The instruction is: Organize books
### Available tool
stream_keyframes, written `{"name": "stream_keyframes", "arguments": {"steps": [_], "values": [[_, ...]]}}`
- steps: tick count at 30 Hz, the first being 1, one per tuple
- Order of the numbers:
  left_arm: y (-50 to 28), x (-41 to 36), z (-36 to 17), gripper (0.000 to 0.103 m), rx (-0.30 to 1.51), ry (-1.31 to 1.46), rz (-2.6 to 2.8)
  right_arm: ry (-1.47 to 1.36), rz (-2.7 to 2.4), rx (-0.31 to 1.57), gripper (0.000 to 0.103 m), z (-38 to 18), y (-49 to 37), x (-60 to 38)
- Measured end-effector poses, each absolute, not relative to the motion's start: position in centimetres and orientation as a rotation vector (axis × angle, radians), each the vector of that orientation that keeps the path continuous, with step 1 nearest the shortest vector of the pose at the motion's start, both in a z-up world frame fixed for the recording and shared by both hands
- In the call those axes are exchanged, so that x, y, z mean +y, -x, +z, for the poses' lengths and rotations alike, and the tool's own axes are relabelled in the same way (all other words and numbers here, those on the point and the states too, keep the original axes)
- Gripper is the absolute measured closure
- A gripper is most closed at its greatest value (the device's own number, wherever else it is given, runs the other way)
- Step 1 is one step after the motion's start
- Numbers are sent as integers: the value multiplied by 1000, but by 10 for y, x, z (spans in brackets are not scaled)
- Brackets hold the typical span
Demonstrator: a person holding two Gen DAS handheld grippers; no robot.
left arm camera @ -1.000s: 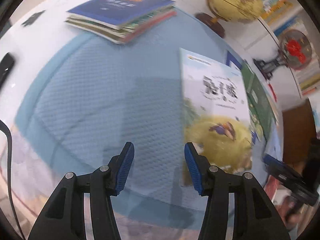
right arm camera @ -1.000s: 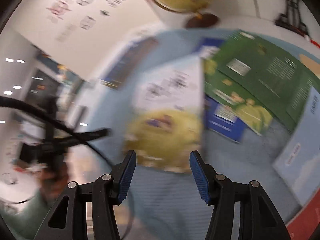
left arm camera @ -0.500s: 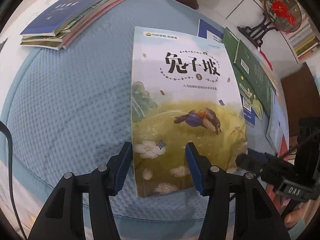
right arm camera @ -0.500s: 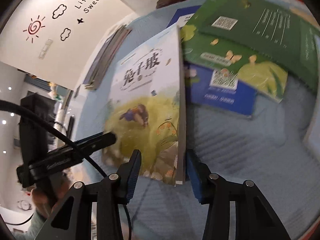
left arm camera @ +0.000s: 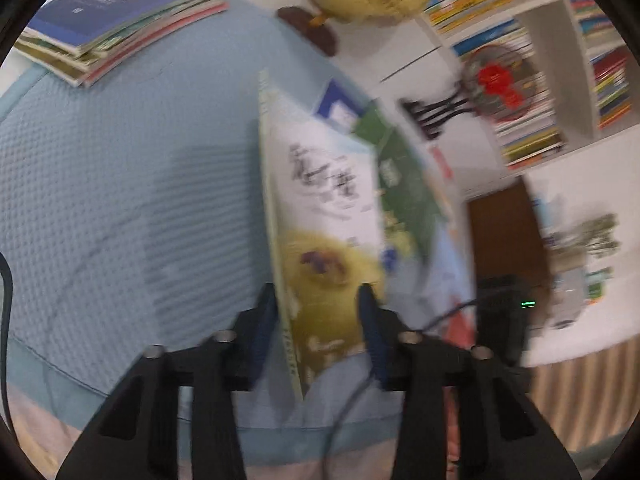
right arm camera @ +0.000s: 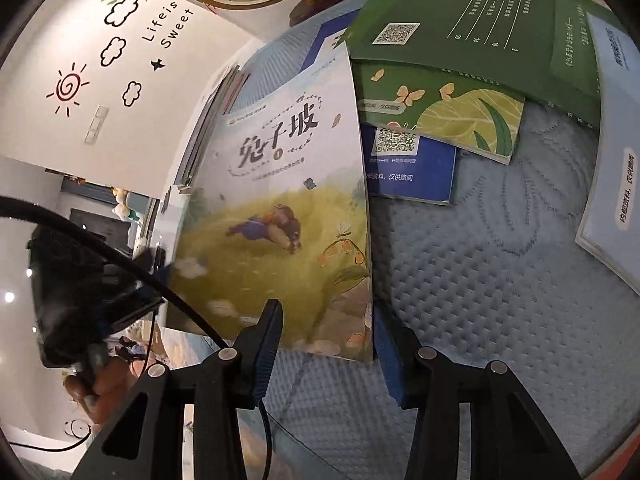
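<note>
Left wrist: picture book [left arm camera: 320,216] tilted (blurred), lower edge between closing left claw [left arm camera: 318,344] — pads beside it.

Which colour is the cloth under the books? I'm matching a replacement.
Light blue cloth with a small waffle texture, clearest in the left wrist view.

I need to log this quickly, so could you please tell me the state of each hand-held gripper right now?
Left hand-held gripper: closing around the picture book; grip unclear in blur.
Right hand-held gripper: open, book corner between its fingers.
</note>
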State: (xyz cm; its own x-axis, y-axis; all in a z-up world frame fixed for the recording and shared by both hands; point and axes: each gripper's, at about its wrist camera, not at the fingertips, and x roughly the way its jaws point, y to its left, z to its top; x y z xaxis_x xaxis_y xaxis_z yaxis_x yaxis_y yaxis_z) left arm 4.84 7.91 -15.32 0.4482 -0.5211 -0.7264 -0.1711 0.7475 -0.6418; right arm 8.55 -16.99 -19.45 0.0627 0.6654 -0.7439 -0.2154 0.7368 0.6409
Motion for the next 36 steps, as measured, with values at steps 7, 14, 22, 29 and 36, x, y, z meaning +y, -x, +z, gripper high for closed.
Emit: {"name": "stream_keyframes", "arguments": {"steps": [7, 14, 22, 29, 36], "values": [[-54, 63, -170, 91, 1155, 707, -254, -395, 683, 1360, 58, -190, -85, -172], [-60, 68, -150, 91, 1053, 963, -409, -600, 762, 1354, 43, -174, -96, -175], [-64, 67, -150, 91, 1050, 1074, -464, -940, 773, 1372, 34, -211, -114, -195], [-61, 66, -155, 91, 1143, 917, -327, -740, 790, 1334, 78, -191, -115, -171], [-56, 51, -128, 91, 1139, 593, -311, -244, 705, 1160, 80, -136, -90, -123]]}}
